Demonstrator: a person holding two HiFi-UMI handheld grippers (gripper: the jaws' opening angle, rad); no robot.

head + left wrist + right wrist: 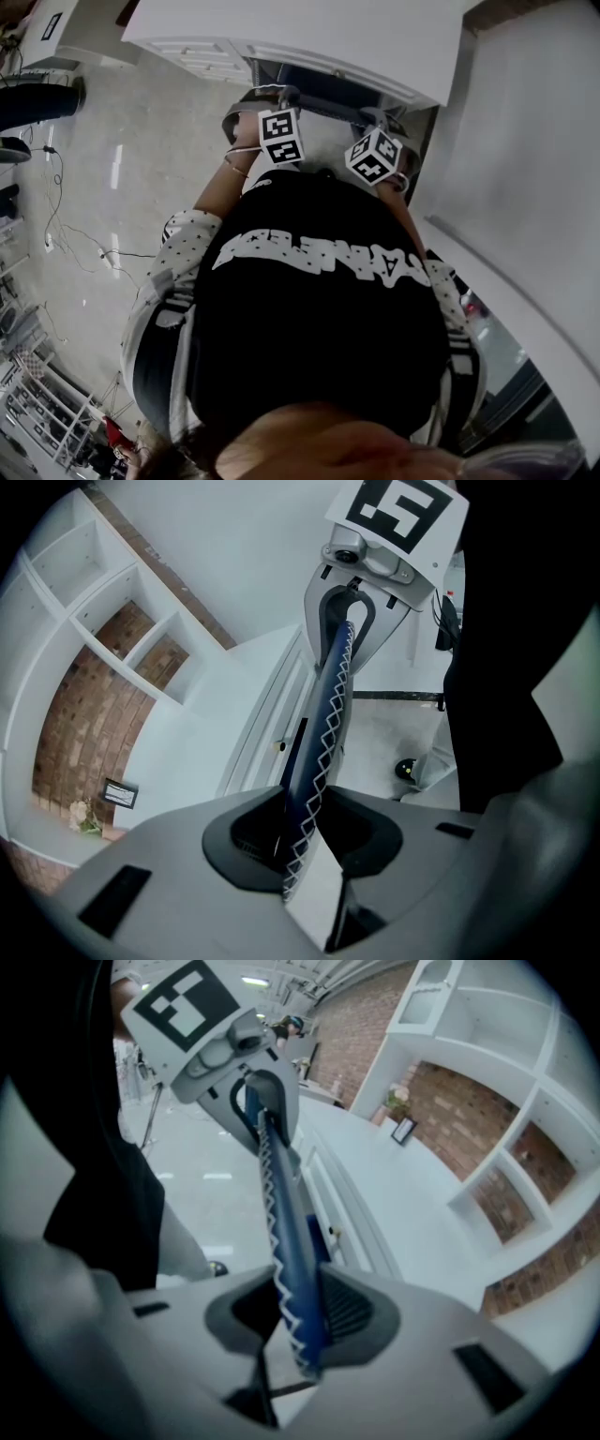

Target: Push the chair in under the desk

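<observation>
A pale glossy floor (122,159) with loose cables (56,216) spreads to the left, and a white table (309,37) stands on the far side of the person in the black shirt (319,309). The chair (323,103) is right at the table's near edge. Only the top rim of its back shows, lying left to right along that edge, and the seat is hidden. The left tongs (262,101) and the right tongs (375,127) are each clamped on that rim, well apart. The gripper views add what the head view lacks: the rim is dark blue with white zigzag stitching (328,705), and beyond the table are brick-backed white shelves (506,1176) and a small picture frame (405,1130).
</observation>
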